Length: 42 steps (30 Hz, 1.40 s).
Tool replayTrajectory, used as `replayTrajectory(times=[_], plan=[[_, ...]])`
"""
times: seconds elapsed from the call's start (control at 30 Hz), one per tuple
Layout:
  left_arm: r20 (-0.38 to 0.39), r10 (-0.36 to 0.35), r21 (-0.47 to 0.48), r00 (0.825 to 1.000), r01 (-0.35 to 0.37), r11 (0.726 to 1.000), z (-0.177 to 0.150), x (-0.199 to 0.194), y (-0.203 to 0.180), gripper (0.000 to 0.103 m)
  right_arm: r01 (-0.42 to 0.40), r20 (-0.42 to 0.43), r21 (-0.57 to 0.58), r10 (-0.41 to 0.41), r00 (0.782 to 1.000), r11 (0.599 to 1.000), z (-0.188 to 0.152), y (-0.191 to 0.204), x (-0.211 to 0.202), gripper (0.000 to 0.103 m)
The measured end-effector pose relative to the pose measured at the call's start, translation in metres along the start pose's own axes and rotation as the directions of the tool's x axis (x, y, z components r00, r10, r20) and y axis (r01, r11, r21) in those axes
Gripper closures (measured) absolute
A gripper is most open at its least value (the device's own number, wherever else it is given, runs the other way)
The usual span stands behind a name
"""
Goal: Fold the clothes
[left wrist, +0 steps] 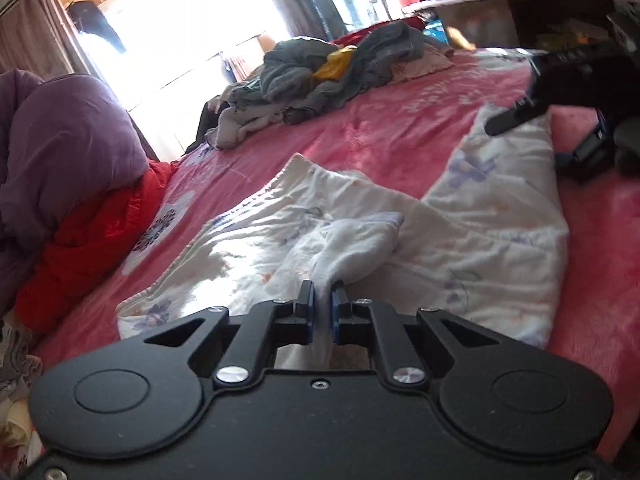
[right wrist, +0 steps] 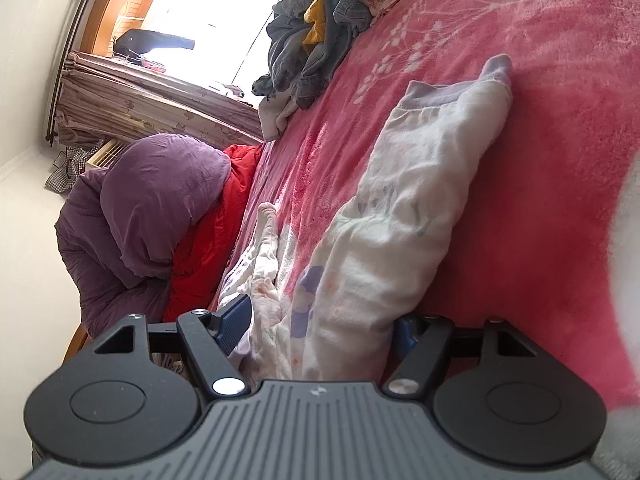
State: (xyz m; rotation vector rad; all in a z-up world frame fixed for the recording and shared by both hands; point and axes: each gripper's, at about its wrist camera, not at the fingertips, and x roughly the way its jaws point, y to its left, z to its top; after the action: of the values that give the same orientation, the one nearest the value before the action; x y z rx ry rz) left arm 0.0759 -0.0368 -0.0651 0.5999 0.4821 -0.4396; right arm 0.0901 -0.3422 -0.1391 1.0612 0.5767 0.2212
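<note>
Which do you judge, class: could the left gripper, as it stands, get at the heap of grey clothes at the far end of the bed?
Probably not yet. The left gripper is shut on the white floral garment, and the grey clothes heap lies far off across bare pink bedspread. Nothing blocks the path; it must let go first.

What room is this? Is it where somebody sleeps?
Most likely a bedroom. A bed with a pink blanket fills the view, with a purple duvet bunched at one side, a pile of clothes on the bed, and a curtained window behind.
</note>
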Motion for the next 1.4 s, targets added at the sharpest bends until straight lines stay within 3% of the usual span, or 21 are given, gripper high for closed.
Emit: replayTrajectory(times=[0.1,0.17,0.23,0.3,0.37,0.43,0.5,0.57,0.6,0.63,0.67,0.77,0.83,0.93,1.03,1.17,1.23,1.27,1.37,1.4], plan=[[-0.019,-0.020,0.036,1.000,0.021,0.999,-0.014,-0.003,-0.006,0.096,0.009,0.013,-0.009,-0.009,1.000,1.000,-0.001,0.002,-0.002,0.033],[-0.032,-0.044,0.043,0.999,0.045,0.998,-0.019,-0.003,-0.009,0.086,0.011,0.019,-0.008,-0.011,1.000,1.000,-0.001,0.001,-0.003,0.033],[0.005,-0.080,-0.040,0.997,0.080,0.996,-0.019,-0.016,0.001,0.057,0.012,0.020,-0.009,-0.012,1.000,1.000,-0.001,0.001,-0.003,0.033],[0.058,-0.103,-0.174,0.993,0.112,0.978,-0.019,-0.032,0.021,0.056,0.015,0.022,-0.013,-0.015,1.000,1.000,0.000,0.001,-0.003,0.033],[0.095,-0.063,-0.350,0.993,0.093,0.932,-0.024,-0.046,0.053,0.058,0.018,0.025,-0.014,-0.018,1.000,1.000,0.000,0.001,-0.004,0.033],[0.071,0.036,-0.477,0.997,0.002,0.879,-0.032,-0.054,0.085,0.061,0.019,0.028,-0.014,-0.019,0.999,1.000,0.000,0.000,-0.004,0.033],[0.025,0.106,-0.603,0.994,-0.070,0.795,-0.046,-0.055,0.113,0.062,0.021,0.027,-0.017,-0.020,0.999,1.000,0.000,0.001,-0.003,0.033],[0.006,0.121,-0.719,0.993,-0.080,0.690,-0.061,-0.056,0.132,0.064,0.021,0.026,-0.019,-0.021,0.999,1.000,0.001,0.001,-0.003,0.032],[0.005,0.115,-0.751,0.993,-0.072,0.656,-0.067,-0.056,0.137,0.064,0.022,0.024,-0.020,-0.021,0.999,1.000,0.001,0.001,-0.003,0.032],[0.014,0.098,-0.764,0.995,-0.052,0.643,-0.070,-0.055,0.136,0.064,0.022,0.023,-0.023,-0.022,0.999,0.999,0.001,0.001,-0.002,0.032],[0.015,0.085,-0.761,0.996,-0.044,0.648,-0.071,-0.054,0.134,0.064,0.023,0.024,-0.023,-0.022,0.999,0.999,0.001,0.001,-0.002,0.032],[-0.006,0.039,-0.691,0.999,-0.032,0.722,-0.066,-0.045,0.114,0.070,0.021,0.026,-0.021,-0.020,0.999,1.000,0.001,0.000,-0.003,0.032],[-0.054,0.011,-0.642,0.998,-0.044,0.765,-0.069,-0.037,0.099,0.073,0.020,0.026,-0.020,-0.019,0.999,1.000,0.001,0.000,-0.003,0.033],[-0.128,-0.014,-0.592,0.992,-0.065,0.803,-0.081,-0.024,0.082,0.073,0.020,0.025,-0.021,-0.019,0.999,1.000,0.001,0.000,-0.003,0.033],[-0.134,-0.007,-0.574,0.991,-0.072,0.816,-0.084,-0.025,0.082,0.073,0.021,0.025,-0.019,-0.021,0.999,1.000,0.001,-0.001,-0.002,0.033],[-0.094,0.070,-0.608,0.993,-0.113,0.786,-0.079,-0.043,0.087,0.073,0.020,0.029,-0.015,-0.020,0.999,1.000,0.001,-0.001,-0.002,0.033],[-0.125,0.048,-0.632,0.991,-0.117,0.766,-0.083,-0.039,0.087,0.073,0.023,0.031,-0.025,-0.022,0.999,0.999,0.000,0.000,-0.001,0.033],[-0.153,0.018,-0.629,0.988,-0.112,0.770,-0.087,-0.033,0.083,0.073,0.024,0.031,-0.029,-0.024,0.999,0.999,0.000,0.000,-0.001,0.033],[-0.186,0.053,-0.524,0.981,-0.145,0.839,-0.083,-0.028,0.064,0.073,0.019,0.041,-0.014,-0.018,0.999,1.000,0.001,0.000,-0.003,0.033],[-0.183,0.062,-0.524,0.981,-0.150,0.838,-0.080,-0.030,0.064,0.073,0.018,0.046,-0.006,-0.018,0.999,1.000,0.002,-0.001,-0.004,0.034]])
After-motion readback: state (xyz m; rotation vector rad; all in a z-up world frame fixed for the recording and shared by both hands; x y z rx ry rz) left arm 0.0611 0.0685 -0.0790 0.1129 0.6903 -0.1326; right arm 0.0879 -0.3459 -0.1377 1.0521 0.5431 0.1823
